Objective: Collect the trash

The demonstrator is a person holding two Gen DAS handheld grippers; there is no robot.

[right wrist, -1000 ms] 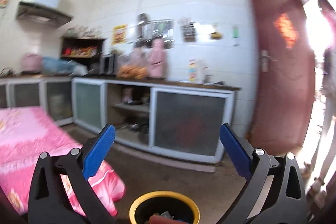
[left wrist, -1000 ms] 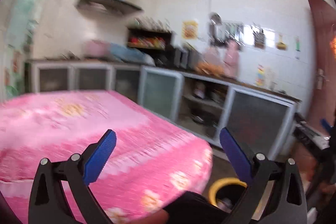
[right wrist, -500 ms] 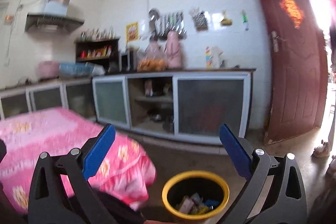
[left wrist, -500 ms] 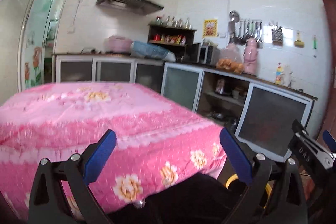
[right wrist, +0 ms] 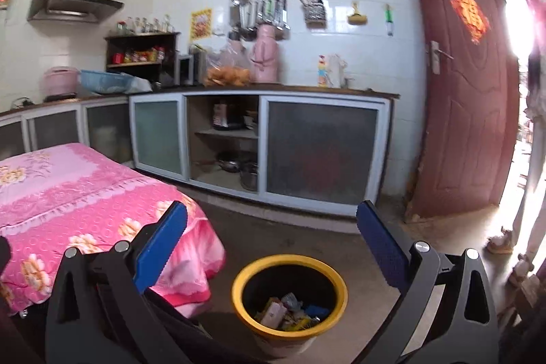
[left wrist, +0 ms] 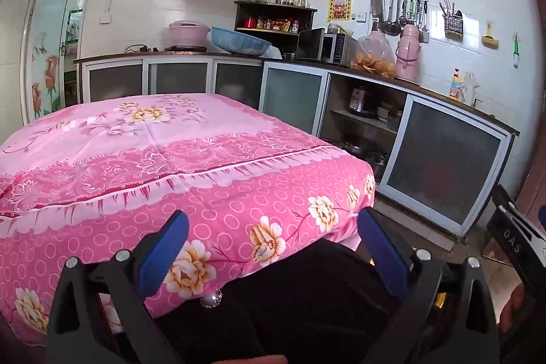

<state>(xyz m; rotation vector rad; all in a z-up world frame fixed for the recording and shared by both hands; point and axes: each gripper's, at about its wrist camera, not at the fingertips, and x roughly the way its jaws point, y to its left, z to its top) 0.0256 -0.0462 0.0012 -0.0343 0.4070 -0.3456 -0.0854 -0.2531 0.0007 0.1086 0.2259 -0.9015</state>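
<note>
Both grippers, left (left wrist: 273, 248) and right (right wrist: 271, 244), gaped empty; trash filled the bin (right wrist: 336, 278); the pink-clothed worktop (left wrist: 191, 139) seemingly lay bare, task probably finished.

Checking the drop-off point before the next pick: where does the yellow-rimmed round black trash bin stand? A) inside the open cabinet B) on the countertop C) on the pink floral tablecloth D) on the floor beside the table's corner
D: the yellow-rimmed round black trash bin stands on the floor beside the corner of the pink floral tablecloth, with wrappers inside.

Left tongs (left wrist: 273, 248) and right tongs (right wrist: 271, 244) gape wide, holding nothing.
</note>
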